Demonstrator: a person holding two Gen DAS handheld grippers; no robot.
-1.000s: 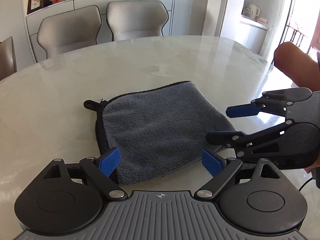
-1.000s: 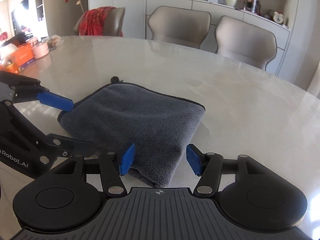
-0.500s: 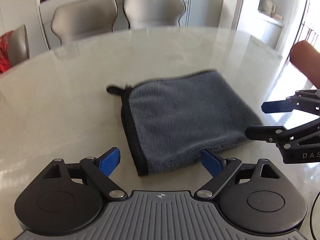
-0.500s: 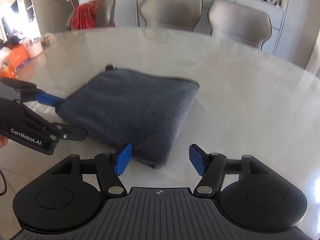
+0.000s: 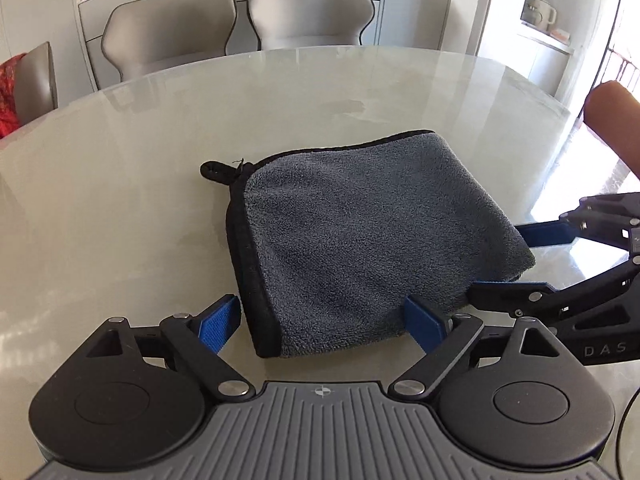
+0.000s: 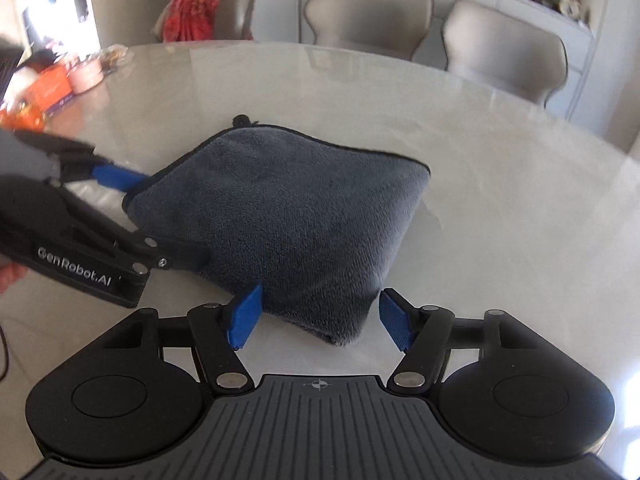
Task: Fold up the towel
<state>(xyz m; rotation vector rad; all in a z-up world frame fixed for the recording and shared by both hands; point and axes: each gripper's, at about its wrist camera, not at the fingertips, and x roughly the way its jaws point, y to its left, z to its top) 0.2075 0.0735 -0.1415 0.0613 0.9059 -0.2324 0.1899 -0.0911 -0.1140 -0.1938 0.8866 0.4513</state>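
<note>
towel (image 5: 360, 248), grey and folded, lies flat on the pale worktop (image 5: 120, 200), its underside hidden. left tool (image 5: 324, 322) stands wide open around its near edge, pads clear. right tool (image 6: 320, 316) has just been opening, the towel's near corner between its pads, ungripped. a forearm (image 5: 612, 120) is cut off.

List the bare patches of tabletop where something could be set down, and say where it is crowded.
Bare table lies left of the grey towel, and between the towel and the two chairs. More lies right of the towel. Crowded: the towel's near edge, with the left gripper and right gripper, and boxes far left.
</note>
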